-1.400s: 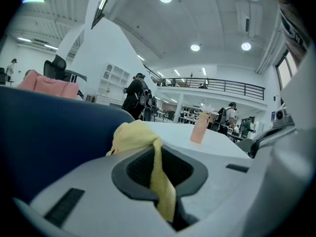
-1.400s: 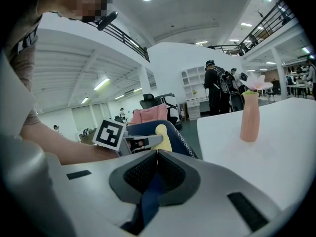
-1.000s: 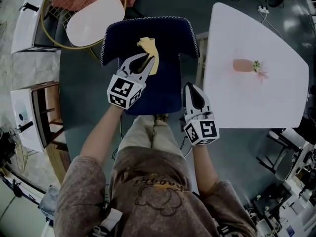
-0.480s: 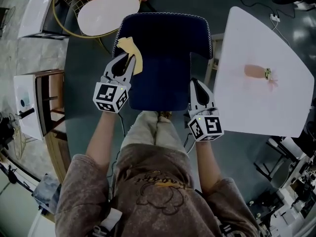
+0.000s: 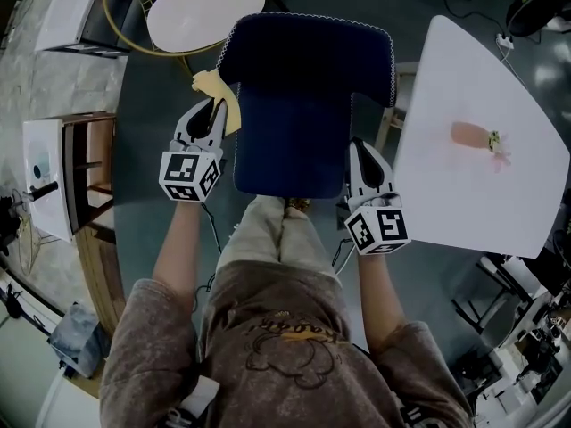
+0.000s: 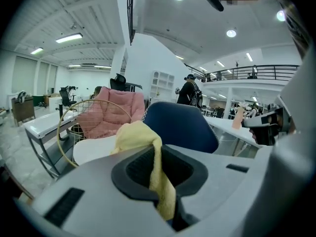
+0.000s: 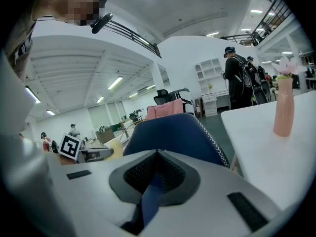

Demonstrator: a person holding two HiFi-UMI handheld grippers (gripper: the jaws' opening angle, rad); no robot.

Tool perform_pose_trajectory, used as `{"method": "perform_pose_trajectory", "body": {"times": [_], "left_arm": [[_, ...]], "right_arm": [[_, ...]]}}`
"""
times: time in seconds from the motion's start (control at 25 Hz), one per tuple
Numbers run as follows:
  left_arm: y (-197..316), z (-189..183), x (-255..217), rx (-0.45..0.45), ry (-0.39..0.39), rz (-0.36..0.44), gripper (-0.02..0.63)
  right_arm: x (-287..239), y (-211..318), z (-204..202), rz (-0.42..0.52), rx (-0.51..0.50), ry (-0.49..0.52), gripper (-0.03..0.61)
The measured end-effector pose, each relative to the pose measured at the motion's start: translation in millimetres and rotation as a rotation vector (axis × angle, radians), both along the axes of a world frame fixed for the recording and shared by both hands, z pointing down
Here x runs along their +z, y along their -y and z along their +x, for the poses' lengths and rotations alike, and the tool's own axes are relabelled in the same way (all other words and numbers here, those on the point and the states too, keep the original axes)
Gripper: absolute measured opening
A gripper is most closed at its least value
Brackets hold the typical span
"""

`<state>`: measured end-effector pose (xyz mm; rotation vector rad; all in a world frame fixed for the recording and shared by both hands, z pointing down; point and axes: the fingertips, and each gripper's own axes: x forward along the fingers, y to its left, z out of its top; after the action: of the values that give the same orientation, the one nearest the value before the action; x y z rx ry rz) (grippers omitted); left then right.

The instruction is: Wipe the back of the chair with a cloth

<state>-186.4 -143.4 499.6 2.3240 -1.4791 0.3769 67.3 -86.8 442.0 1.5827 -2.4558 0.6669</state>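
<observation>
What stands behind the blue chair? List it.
Behind it, off to the left: a white oval surface and a gold wire frame holding a pink cushion. The chair itself covers the floor directly beyond its back.

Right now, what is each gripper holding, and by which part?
Left gripper: yellow cloth, pinched near one end. Right gripper: apparently the navy fabric chair, by its seat edge.

Head view: overhead, looking steeply down, with the navy chair [image 5: 294,105] at 12 o'clock and the white table [image 5: 473,194] at 2 o'clock. Both gripper views: low, close behind their own jaws, facing level across the hall. All three views share the navy chair and the white table.
</observation>
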Motion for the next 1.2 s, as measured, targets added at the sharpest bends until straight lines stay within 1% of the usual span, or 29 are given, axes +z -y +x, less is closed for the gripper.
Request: {"method": "perform_pose_trajectory", "body": {"times": [0.24, 0.44, 0.68, 0.92, 1.2], "left_arm": [[10, 6, 21, 0.021, 0.023, 0.003, 0.046], [24, 19, 34, 0.045, 0.032, 0.007, 0.046], [47, 28, 52, 0.065, 0.049, 0.01, 0.046], [64, 44, 54, 0.095, 0.035, 0.028, 0.046], [75, 70, 57, 0.154, 0.025, 0.03, 0.046]], "right_arm": [[7, 0, -4, -0.001, -0.006, 0.003, 0.028], [13, 2, -3, -0.002, 0.001, 0.008, 0.028], [20, 2, -4, -0.002, 0.016, 0.01, 0.028], [26, 2, 0, -0.004, 0.026, 0.008, 0.028], [31, 6, 4, 0.0, 0.043, 0.014, 0.028]]}}
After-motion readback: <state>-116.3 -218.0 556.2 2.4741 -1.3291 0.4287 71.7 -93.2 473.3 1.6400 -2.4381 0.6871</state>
